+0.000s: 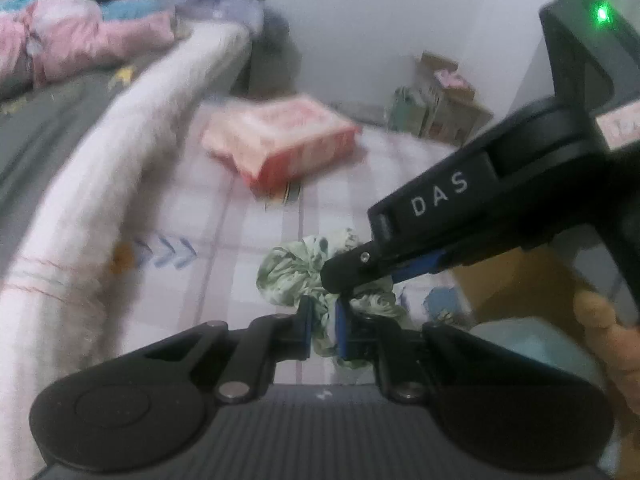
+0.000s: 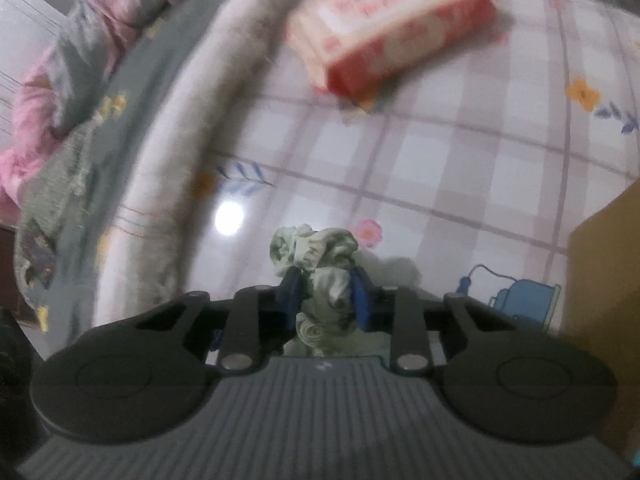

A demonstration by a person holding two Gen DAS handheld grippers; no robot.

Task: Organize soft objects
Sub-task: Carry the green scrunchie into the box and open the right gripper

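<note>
A crumpled pale green floral cloth (image 1: 288, 276) hangs above the checked bed sheet (image 1: 248, 216), held by both grippers. My left gripper (image 1: 323, 330) is shut on its lower part. My right gripper (image 1: 340, 286) comes in from the right and is shut on the same cloth. In the right wrist view the cloth (image 2: 316, 252) bulges out between the blue pads (image 2: 290, 292) of my right gripper (image 2: 325, 294). A red and white soft pack (image 1: 280, 142) lies further back on the sheet; it also shows in the right wrist view (image 2: 384, 20).
A long rolled white blanket (image 1: 120, 168) runs along the left, with a grey quilt (image 1: 44, 120) and pink bedding (image 1: 72, 40) beyond it. A brown cardboard box (image 2: 604, 280) stands at the right. Cartons and bags (image 1: 436, 100) sit against the far wall.
</note>
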